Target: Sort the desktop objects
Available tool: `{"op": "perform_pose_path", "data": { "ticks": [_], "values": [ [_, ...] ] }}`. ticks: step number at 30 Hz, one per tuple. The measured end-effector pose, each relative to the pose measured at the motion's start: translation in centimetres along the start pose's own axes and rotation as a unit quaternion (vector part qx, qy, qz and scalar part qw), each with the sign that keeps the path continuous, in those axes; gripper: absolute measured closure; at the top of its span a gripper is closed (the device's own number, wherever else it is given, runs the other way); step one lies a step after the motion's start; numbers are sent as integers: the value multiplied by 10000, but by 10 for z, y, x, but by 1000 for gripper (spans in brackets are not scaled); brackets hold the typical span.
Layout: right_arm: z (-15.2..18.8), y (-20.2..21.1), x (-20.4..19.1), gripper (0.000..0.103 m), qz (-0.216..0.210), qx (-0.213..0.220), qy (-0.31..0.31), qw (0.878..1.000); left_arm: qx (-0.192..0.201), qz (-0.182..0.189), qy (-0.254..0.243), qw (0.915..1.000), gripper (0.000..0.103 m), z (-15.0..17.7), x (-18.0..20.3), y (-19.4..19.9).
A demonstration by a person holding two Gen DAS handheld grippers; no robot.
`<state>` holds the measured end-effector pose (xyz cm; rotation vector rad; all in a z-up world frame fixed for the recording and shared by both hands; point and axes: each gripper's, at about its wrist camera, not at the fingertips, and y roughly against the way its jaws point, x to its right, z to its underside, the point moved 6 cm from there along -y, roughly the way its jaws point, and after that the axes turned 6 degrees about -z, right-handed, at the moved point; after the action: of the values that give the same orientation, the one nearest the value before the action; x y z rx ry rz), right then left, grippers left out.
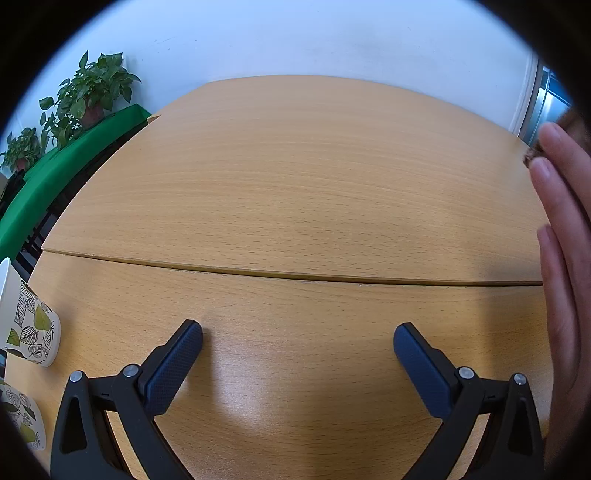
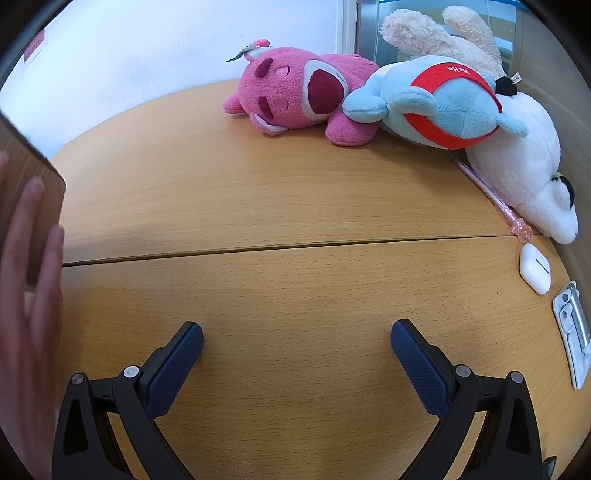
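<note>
My left gripper point(image 1: 297, 341) is open and empty, low over the wooden table point(image 1: 295, 184). Two leaf-patterned paper cups point(image 1: 27, 328) lie at its far left, a second one point(image 1: 22, 417) nearer. My right gripper point(image 2: 296, 339) is open and empty over the same table point(image 2: 258, 203). Ahead of it to the right lie a pink plush bear point(image 2: 295, 92), a blue and red plush point(image 2: 443, 103), a white plush point(image 2: 524, 173) and a cream plush point(image 2: 443, 33). A pink pen point(image 2: 487, 192), a white earbud case point(image 2: 535, 267) and a white clip-like object point(image 2: 572, 332) lie at the right.
A hand point(image 1: 565, 258) shows at the right edge of the left wrist view, and a hand point(image 2: 29, 295) by a brown board point(image 2: 26, 184) at the left of the right wrist view. Potted plants point(image 1: 88, 92) stand on a green-covered surface point(image 1: 55, 177) beyond the table's left.
</note>
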<state>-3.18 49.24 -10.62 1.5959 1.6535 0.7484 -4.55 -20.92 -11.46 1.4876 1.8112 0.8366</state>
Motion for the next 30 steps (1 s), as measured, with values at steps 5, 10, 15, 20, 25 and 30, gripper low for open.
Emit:
{"op": "perform_pose_path", "data": {
  "ticks": [5, 10, 15, 20, 25, 30],
  "values": [
    [-1, -3, 2, 0, -1, -8, -2, 10000, 0, 1, -1, 10000, 0, 1, 0, 2],
    [0, -3, 3, 0, -3, -10, -4, 10000, -2, 3, -4, 10000, 0, 0, 0, 2],
    [0, -3, 2, 0, -2, -8, -4, 10000, -3, 4, -5, 10000, 0, 0, -1, 1],
    [0, -4, 3, 0, -2, -8, -4, 10000, -4, 5, -7, 10000, 0, 0, -1, 2],
    [-1, -5, 3, 0, -1, -9, -5, 10000, -4, 5, -12, 10000, 0, 0, -1, 2],
    [0, -5, 3, 0, 2, -7, -5, 10000, -5, 7, -13, 10000, 0, 0, -1, 2]
  ]
}}
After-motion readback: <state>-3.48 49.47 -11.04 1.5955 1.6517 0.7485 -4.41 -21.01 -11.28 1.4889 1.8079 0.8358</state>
